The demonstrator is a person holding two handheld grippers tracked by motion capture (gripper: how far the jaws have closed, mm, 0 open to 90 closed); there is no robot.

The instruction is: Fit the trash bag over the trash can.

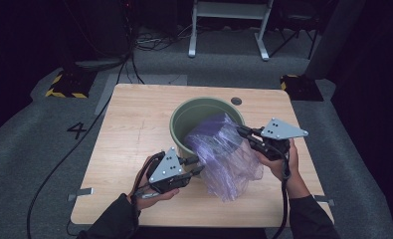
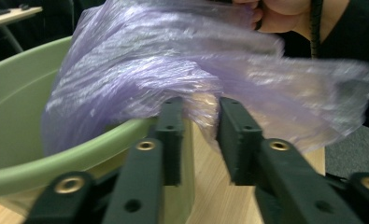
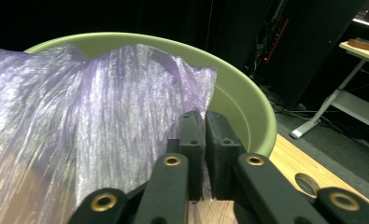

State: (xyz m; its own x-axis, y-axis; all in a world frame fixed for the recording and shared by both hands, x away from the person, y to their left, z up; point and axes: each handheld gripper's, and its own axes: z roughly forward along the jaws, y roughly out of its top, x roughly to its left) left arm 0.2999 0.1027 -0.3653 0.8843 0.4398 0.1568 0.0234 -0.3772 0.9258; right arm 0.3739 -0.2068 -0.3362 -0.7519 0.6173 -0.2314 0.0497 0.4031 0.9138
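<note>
Where crinkled purple film [image 1: 224,154] drapes, round green tub [image 1: 184,117].

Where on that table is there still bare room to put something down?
The wooden table is bare along its left side, from the green bucket to the left edge, and in a strip behind the bucket. It is crowded front and centre, where the purple plastic bag spills between the left gripper and right gripper.
</note>
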